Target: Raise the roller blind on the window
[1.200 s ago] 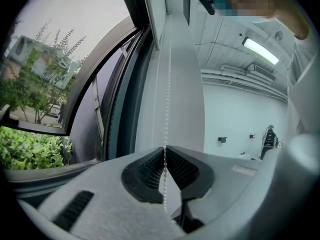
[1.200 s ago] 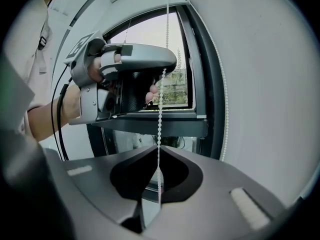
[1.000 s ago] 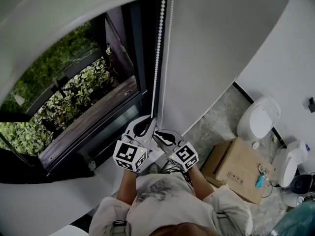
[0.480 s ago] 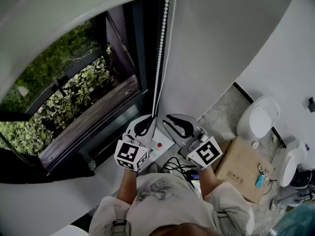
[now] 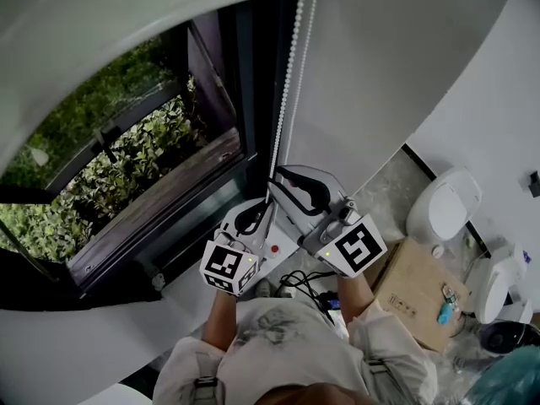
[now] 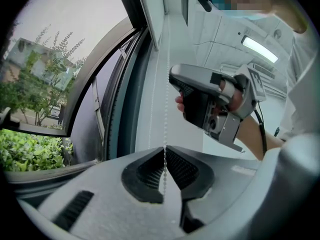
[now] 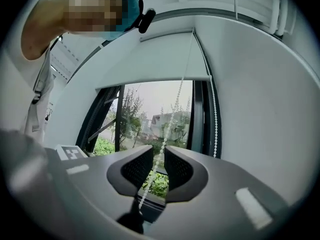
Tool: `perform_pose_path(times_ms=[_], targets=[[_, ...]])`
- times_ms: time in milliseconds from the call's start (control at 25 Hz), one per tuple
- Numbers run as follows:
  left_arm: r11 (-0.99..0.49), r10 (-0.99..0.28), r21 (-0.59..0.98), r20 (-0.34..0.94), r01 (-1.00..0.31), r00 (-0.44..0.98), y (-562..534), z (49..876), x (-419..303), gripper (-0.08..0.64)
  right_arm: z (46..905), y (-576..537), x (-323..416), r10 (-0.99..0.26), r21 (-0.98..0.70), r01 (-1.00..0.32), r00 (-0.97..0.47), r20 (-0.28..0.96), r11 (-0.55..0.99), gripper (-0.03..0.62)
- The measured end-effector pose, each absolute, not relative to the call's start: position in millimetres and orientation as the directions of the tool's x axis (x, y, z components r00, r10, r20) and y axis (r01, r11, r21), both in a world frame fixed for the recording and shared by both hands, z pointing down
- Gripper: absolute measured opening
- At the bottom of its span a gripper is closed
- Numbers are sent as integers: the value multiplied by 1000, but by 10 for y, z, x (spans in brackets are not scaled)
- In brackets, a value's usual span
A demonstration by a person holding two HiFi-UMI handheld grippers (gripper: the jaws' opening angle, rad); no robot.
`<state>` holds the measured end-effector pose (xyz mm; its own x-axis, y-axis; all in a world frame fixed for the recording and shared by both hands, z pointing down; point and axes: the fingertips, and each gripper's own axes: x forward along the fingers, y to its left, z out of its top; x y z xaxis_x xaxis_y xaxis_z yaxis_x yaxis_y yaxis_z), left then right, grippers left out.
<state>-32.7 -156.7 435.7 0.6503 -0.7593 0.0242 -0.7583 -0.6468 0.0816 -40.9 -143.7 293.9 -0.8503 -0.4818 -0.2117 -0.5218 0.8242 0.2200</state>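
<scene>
1. We hold a gripper in each hand at the right edge of the window (image 5: 143, 167). Both are up at the bead chain (image 5: 285, 99), which hangs there from the top of the frame.
2. The roller blind (image 7: 150, 59) is partly up. Its white sheet covers the upper part of the window and its bottom bar runs straight across. Below the bar the glass shows shrubs (image 5: 126, 159) and trees outside.
3. Our left gripper (image 6: 165, 154) is the lower of the two. Its fingers (image 6: 184, 168) are pinched together on one strand of the chain, which runs straight up from between their tips.
4. In the head view our right gripper (image 7: 158, 153) sits just above the left one and a little to its right. Its fingers (image 7: 132, 166) stand apart. A strand of the chain passes through the gap between them, and the pads do not press on it.
5. In the right gripper view another strand hangs free along the dark frame, close to the white wall (image 7: 260, 109).
6. On the floor (image 5: 380, 201) a cardboard box (image 5: 409, 289) stands near the foot of the wall. Black cables (image 5: 304, 281) lie below our hands.
</scene>
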Motion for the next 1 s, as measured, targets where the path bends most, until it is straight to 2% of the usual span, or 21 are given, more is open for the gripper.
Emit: perform_pose_path(times_ms=[240,480,640,1000], targets=[[-652,-755,83,24,-754,656,-1569,4359,-292,23,2669,-1524,-459,-482,227,-541,-834,-268,810,78],[-654,-753,85,23,-752,657,-1572,4357,-280,23,2741,-1575,-432,-496,196,-540,-836,-235,818,14],[-655,-753,83,22,-751,658,-1590,4366,-275,23,2696,-1584,-411,-501,179,-553,-823,-269,813,11],[-644,-757,90,70,-760,649,-1604,4683,-269,23,3073,-1620,-399,-530,166,-559,-827,-187,812,11]])
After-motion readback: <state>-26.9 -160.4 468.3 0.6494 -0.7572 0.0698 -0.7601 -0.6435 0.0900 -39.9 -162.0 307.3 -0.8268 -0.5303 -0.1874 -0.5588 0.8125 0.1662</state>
